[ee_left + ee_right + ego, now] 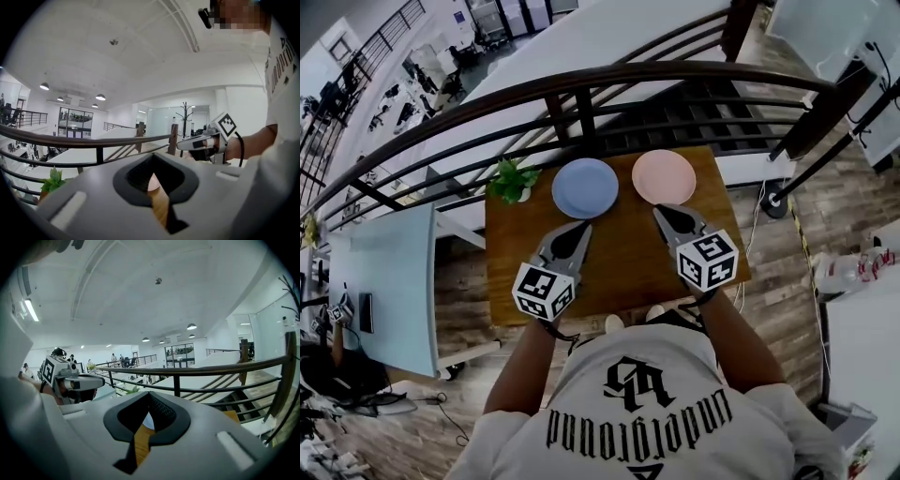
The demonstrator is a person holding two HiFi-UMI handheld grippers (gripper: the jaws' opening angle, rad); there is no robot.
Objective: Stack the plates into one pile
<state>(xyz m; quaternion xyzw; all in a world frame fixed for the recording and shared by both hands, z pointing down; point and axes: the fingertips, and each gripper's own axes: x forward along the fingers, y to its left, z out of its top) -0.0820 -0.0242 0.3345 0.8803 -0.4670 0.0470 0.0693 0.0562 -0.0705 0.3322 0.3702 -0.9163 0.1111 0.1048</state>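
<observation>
Plates: blue plate (585,187) and pink plate (664,176) side by side along far edge of desk (619,272), near each other, not touching, no pile yet.
Left claw (580,229): jaws pressed together, nothing held, tip aimed at blue plate and just short of its near rim.
Right claw (662,215): jaws closed tight too, empty, tip just short of pink plate's near rim.
Step in hand: looks like the approach, lining up on a plate, no contact so far.
Doing it well: open one claw before going in; slip lower jaw under near rim, pinch firmly, lift level; carry across and lower centred onto the other plate; keep spare claw ready to steady bottom plate against any skid toward railing (581,89).
Risk: thin rim, shallow bite, likely to tilt or slip if pinched at the very edge.
Inside plates: both bare, nothing on either.
Pot: small potted plant (512,180) at far left corner, just beside blue plate, green leaves filling it; worth swinging clear of.
</observation>
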